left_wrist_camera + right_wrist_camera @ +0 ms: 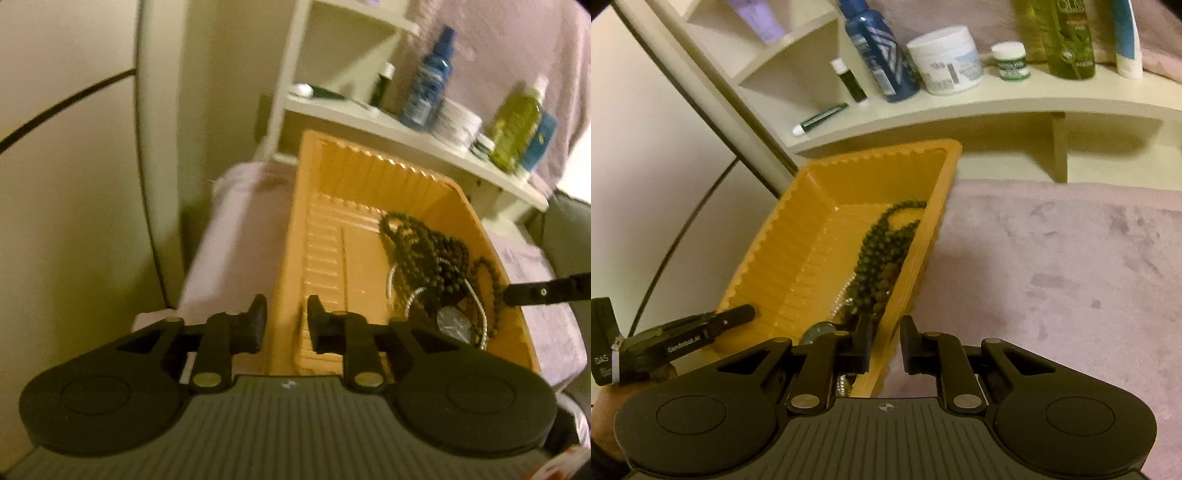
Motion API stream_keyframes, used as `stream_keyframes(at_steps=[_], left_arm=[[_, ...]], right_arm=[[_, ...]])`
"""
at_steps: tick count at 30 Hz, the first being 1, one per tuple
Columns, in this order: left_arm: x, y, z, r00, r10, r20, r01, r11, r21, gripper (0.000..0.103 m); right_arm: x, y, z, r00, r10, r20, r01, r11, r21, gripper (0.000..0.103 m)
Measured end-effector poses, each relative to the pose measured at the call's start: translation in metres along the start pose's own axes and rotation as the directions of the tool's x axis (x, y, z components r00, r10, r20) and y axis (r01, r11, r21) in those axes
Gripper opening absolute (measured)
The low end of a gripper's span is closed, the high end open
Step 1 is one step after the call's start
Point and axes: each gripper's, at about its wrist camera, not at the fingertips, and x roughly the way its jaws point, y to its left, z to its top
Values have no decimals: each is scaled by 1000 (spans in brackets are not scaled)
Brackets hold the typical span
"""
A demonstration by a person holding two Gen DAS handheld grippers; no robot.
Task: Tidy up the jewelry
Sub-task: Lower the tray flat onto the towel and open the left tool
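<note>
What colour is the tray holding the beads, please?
Orange-yellow; the tray shows best in the right wrist view.

Looks like a home bedroom or dressing corner. White shelf unit [960, 107] carries toiletries: blue spray bottle [882, 55], white cream jar [945, 61], green oil bottle [1067, 37]. Pink plush cover [1071, 277] on the surface below it.

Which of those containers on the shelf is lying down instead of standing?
The slim dark tube with a white cap, at the shelf's left end. The bottles and jars, such as the blue bottle, all stand upright.
</note>
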Motion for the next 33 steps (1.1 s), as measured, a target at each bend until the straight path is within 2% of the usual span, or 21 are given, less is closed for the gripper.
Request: stream_keyframes(at_steps=[2, 3, 6, 7, 12, 14, 16, 19, 20, 25, 28, 33], left_arm=[[-5, 5, 1, 1000, -4, 4, 4, 1000, -26, 31], [-7, 6, 1, 1000, -1, 8, 2, 1000, -23, 33], [-17, 4, 2, 1000, 6, 29, -6, 1000, -14, 32], [-19, 3, 3, 999, 9, 35, -9, 1000, -16, 32], [-36, 0, 6, 997, 25, 72, -24, 1000, -16, 33], [-43, -5, 8, 996, 28, 83, -27, 1000, -10, 38], [-50, -10, 9, 996, 28, 83, -28, 1000, -3, 47], [-59, -22, 7, 996, 37, 79, -39, 999, 20, 67], [-63, -26, 6, 996, 39, 79, -42, 999, 31, 69], [-80, -49, -4, 994, 57, 88, -62, 996, 60, 93], [-88, -62, -12, 992, 84, 95, -92, 992, 89, 101], [-98, -80, -23, 990, 103, 96, -113, 988, 104, 102]], right_arm=[[-3, 1, 1, 1000, -8, 21, 8, 1000, -12, 18], [-5, 1, 1, 999, -11, 32, 12, 1000, -13, 23], [-15, 1, 0, 997, -43, 64, 44, 999, -10, 46], [-18, 1, -1, 996, -50, 73, 50, 999, -9, 50], [-32, 2, -11, 991, -101, 84, 102, 995, -11, 62], [-36, 4, -14, 989, -127, 80, 129, 992, -20, 66], [-41, 7, -18, 985, -154, 76, 156, 987, -27, 73], [-49, 15, -24, 983, -171, 70, 174, 984, -36, 76], [-52, 18, -26, 982, -175, 75, 178, 983, -40, 76], [-69, 30, -38, 975, -205, 90, 212, 975, -68, 80], [-77, 34, -49, 966, -237, 99, 246, 965, -89, 81], [-90, 28, -70, 962, -258, 89, 264, 963, -61, 81]])
